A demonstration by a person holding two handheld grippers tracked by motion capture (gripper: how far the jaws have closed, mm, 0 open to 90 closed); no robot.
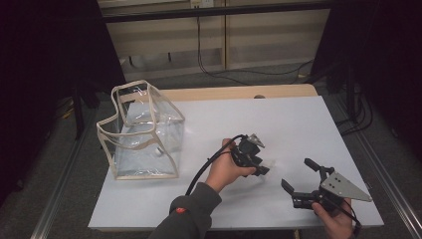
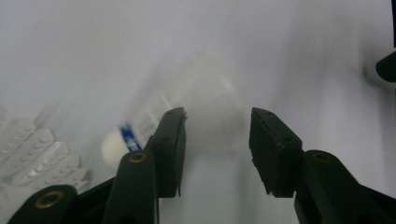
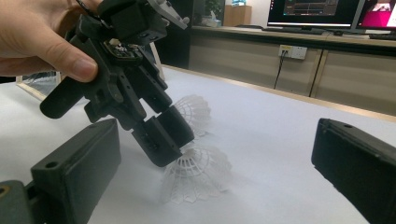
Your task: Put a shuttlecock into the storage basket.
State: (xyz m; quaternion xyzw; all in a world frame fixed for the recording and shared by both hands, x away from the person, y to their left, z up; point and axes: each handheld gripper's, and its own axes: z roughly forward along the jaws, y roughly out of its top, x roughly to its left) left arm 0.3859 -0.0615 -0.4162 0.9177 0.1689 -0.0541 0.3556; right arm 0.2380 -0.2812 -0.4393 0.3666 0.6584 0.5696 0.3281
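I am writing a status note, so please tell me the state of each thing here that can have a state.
Left tongs: part closed around a shuttlecock, grip not clear.
Right tongs: open, empty.
Near shuttlecock: on the table, between the left tongs.
Far shuttlecock: lying free.
Clear bag: upright, top open.

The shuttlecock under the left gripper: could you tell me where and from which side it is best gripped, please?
Probably across the narrow stem just behind the cork, from above. The shuttlecock lies on its side on the table, its mesh skirt looking soft. The left gripper already straddles it, jaws not visibly pressing.
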